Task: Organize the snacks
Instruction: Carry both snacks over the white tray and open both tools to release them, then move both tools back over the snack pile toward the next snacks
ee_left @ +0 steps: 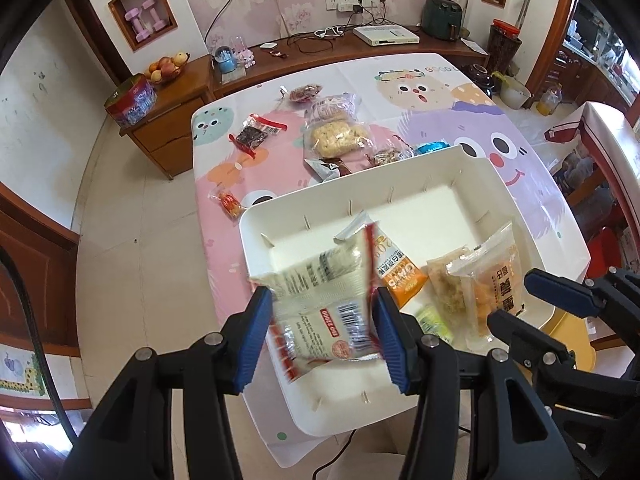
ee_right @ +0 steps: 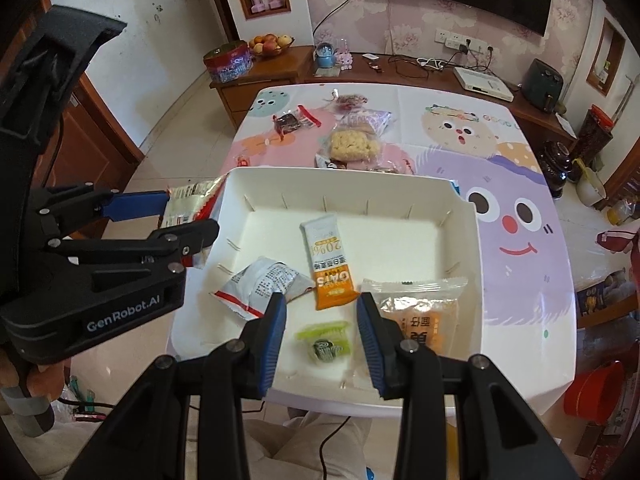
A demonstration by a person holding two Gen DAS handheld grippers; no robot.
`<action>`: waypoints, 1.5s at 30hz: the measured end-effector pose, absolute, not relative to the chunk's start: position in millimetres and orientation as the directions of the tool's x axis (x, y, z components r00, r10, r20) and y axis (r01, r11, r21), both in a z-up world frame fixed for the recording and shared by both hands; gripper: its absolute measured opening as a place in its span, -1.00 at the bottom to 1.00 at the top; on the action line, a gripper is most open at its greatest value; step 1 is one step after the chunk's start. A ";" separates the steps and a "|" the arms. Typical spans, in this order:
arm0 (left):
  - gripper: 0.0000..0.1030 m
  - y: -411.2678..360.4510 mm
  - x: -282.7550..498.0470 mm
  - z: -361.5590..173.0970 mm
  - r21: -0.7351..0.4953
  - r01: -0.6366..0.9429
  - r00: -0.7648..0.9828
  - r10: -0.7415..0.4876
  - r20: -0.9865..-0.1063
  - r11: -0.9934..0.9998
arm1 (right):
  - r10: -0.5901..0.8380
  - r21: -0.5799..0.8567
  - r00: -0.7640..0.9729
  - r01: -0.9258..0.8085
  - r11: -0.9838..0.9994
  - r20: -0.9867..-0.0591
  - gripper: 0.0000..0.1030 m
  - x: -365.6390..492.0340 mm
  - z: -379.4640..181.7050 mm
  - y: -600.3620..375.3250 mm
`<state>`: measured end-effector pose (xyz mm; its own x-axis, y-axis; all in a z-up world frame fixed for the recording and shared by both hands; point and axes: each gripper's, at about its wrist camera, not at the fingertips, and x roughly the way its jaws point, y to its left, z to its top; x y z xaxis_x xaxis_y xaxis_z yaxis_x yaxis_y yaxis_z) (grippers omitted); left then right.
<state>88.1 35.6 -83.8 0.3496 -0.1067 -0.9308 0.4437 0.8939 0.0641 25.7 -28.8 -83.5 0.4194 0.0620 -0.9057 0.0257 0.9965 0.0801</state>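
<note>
- My left gripper [ee_left: 322, 326] is pinching a clear-and-white snack packet with red edge [ee_left: 320, 312] between its blue pads; the packet is blurred in the left wrist view, so I read no brand
- Right wrist view puts that same packet [ee_right: 192, 200] just outside the left wall of the white bin [ee_right: 400, 178], at about rim height, not yet over the floor of the bin
- Key relation: the bin interior lies to the right of the held packet, across the left wall; the packet's long axis runs roughly along the left fingers
- My right gripper [ee_right: 322, 330] has its jaws spread and holds nothing; it hangs over the near part of the bin above a small green wrapped candy [ee_right: 326, 342]
- Already in the bin: an orange-and-white oat bar [ee_right: 330, 262], a crumpled white packet with red stripe [ee_right: 260, 282], an orange pastry packet [ee_right: 424, 316]
- Loose snacks lie on the cartoon tablecloth [ee_right: 520, 280] beyond the far wall, among them a rice-crisp cake packet [ee_right: 354, 146]
- Judgement: left hand is the one placing; I would carry the packet rightward over the wall to the bare back-left floor before releasing, else it may drop off the table edge
</note>
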 end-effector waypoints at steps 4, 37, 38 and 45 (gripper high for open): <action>0.60 37.2 86.9 -82.0 0.065 0.431 0.362 -0.106 -0.926 0.900 | 0.055 0.074 0.398 0.033 0.997 -0.916 -0.23 26.7 -87.2 -30.6; 0.62 49.7 99.5 -77.0 0.054 0.348 0.382 -0.089 -0.920 0.936 | 0.025 0.030 0.416 0.007 1.000 -0.909 -0.18 36.9 -76.2 -30.0; 0.62 49.8 100.6 -76.8 0.055 0.345 0.383 -0.088 -0.920 0.937 | 0.019 0.025 0.423 0.009 1.000 -0.906 -0.18 40.0 -74.4 -31.8; 0.62 48.4 119.2 -73.2 0.051 0.311 0.392 -0.080 -0.916 0.949 | 0.004 0.012 0.456 0.015 1.000 -0.890 -0.18 54.4 -68.8 -44.4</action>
